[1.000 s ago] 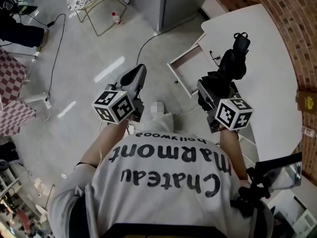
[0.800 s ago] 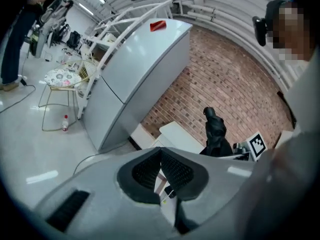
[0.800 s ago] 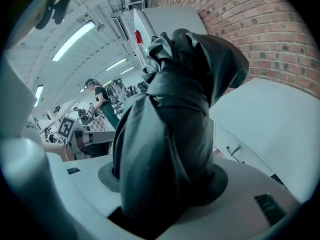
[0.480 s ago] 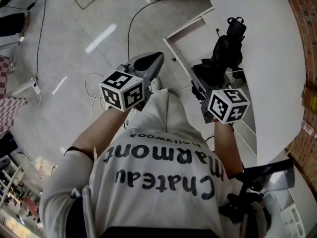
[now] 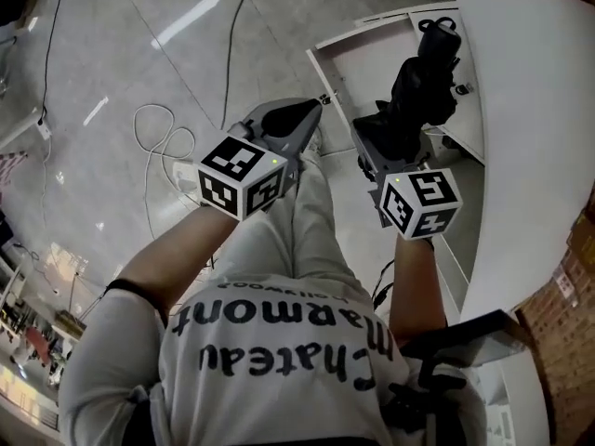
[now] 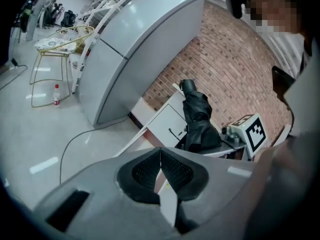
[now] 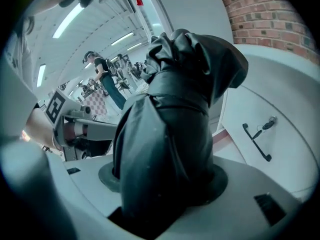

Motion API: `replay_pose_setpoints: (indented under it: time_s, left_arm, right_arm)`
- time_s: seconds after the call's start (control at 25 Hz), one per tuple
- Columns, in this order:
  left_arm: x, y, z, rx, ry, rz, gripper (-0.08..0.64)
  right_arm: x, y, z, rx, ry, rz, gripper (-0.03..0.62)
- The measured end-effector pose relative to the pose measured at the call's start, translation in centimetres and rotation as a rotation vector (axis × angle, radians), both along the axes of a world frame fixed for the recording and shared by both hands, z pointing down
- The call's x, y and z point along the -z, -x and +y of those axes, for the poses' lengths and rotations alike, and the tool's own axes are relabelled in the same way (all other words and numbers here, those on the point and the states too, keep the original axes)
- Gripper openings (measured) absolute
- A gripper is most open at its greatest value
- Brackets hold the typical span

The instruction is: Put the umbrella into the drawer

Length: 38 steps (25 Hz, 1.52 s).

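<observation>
Drawer (image 5: 370, 63): white, flat-bottomed, pulled open. Umbrella (image 5: 420, 82): folded, black, crumpled matte fabric, angled over the drawer. Right gripper (image 7: 165, 194) is clamped on the fabric bundle. Left gripper (image 6: 161, 171): ribbed pads together, empty.

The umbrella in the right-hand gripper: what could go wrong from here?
The umbrella juts far beyond the jaws of the right gripper, so its far end might knock the tabletop that overhangs the open drawer. The jaws clamp soft folded fabric, which could slip.
</observation>
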<state>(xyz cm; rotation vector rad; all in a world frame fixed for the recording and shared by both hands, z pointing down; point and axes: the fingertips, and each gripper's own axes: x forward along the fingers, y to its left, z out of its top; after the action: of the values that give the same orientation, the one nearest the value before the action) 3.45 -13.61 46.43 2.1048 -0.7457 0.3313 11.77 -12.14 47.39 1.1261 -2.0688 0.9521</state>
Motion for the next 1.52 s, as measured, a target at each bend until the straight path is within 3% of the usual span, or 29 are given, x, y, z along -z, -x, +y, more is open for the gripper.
replay_pose_setpoints:
  time_s: [0.36,0.56,0.96,1.52]
  left_arm:
    - [-8.6,-1.1,-2.0,0.082,0.010,-0.002,0.015]
    - [-11.6,-2.8,-1.0,0.067,0.013,0.033,0.015]
    - [-16.7,-3.8,1.3,0.046,0.035,0.070,0.015]
    - [-22.4,-2.5,2.6,0.105,0.077,0.064,0.015]
  right_arm:
    - [-10.6,-2.6,0.6,0.007,0.062,0.030,0.252]
    - [-14.6,-4.5,1.0,-0.046,0.084,0.035,0.252]
    - [-21.3,-6.3,1.6,-0.095,0.115,0.041,0.252]
    - [-27.5,-7.0,0.9,-0.148,0.154,0.039,0.253]
